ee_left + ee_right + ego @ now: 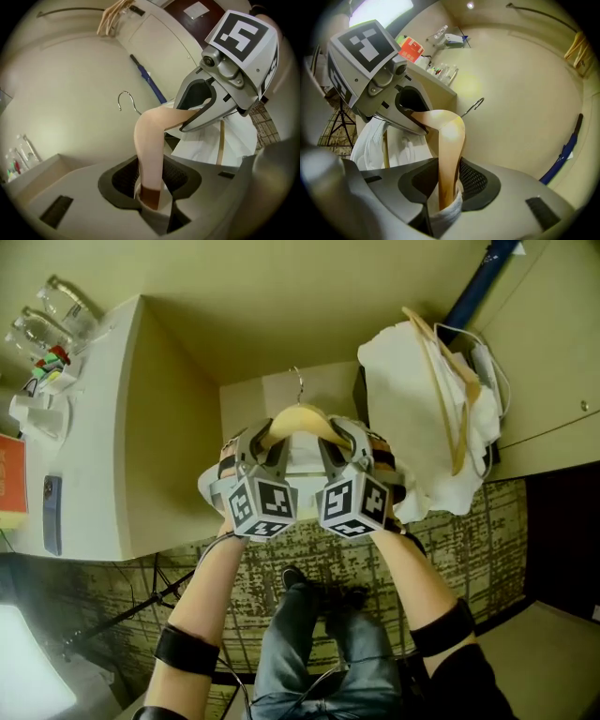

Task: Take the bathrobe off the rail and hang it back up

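I had left gripper [263, 441] and right gripper [339, 439] jaws part-closed, each clamping a stiff hanger [300, 416] arm through the bathrobe [302, 465], off the rail [70, 10] before me; cloth looked soft, slippy, so wood was the grip point.

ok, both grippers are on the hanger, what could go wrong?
Left gripper and right gripper each pinch a smooth hanger arm with bathrobe cloth: it may slip. The hook hangs free, so a tilt could shed the bathrobe. The second robe nearby could snag.
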A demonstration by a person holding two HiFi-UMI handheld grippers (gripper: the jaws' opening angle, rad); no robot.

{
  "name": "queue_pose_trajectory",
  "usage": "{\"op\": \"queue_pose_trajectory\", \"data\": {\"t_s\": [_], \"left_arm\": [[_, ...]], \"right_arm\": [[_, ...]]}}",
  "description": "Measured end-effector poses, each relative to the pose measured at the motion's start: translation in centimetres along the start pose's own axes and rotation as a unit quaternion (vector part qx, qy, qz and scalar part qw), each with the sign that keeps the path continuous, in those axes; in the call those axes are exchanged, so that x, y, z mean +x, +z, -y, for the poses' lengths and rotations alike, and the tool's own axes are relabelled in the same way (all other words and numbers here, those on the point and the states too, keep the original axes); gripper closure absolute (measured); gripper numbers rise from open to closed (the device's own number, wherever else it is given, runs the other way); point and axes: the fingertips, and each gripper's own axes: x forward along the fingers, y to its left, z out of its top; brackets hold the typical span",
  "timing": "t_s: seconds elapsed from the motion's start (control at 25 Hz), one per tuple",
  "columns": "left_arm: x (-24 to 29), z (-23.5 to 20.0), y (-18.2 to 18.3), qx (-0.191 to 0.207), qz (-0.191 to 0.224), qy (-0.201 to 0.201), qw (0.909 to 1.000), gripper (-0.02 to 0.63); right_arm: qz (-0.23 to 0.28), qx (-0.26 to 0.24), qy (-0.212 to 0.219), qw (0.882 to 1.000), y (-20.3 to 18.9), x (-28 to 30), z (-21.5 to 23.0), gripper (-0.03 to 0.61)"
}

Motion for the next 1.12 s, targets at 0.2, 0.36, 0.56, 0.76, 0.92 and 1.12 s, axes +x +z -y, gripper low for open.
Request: {"op": "queue_pose_trajectory", "data": {"t_s": [0.2,0.36,0.56,0.76,0.92,1.12], "left_arm": [[7.4,4.9,-6.3,-0.004,-0.041,-0.055,0.9976,0.477],[12.5,7.7,-11.1,-0.025,-0.063,-0.090,0.9936,0.476],[16.5,9.0,-13.7,-0.046,-0.058,-0.112,0.9909,0.472],[16.9,10.2,-14.4,-0.052,-0.060,-0.124,0.9891,0.468],[17.0,9.9,-14.3,-0.042,-0.066,-0.117,0.9900,0.431],[15.5,9.3,-13.9,-0.041,-0.078,-0.125,0.9881,0.382]], "right_arm": [[-0.043,0.044,0.022,0.998,-7.6,6.2,-3.3,0.439],[-0.080,0.029,0.027,0.996,-11.5,10.6,-5.4,0.439],[-0.151,0.011,0.026,0.988,-13.9,13.8,-5.7,0.434],[-0.176,0.019,0.038,0.984,-15.0,13.9,-6.5,0.423],[-0.189,0.035,0.056,0.980,-15.4,14.2,-6.5,0.420],[-0.197,0.072,0.084,0.974,-15.5,13.7,-6.6,0.397]]}}
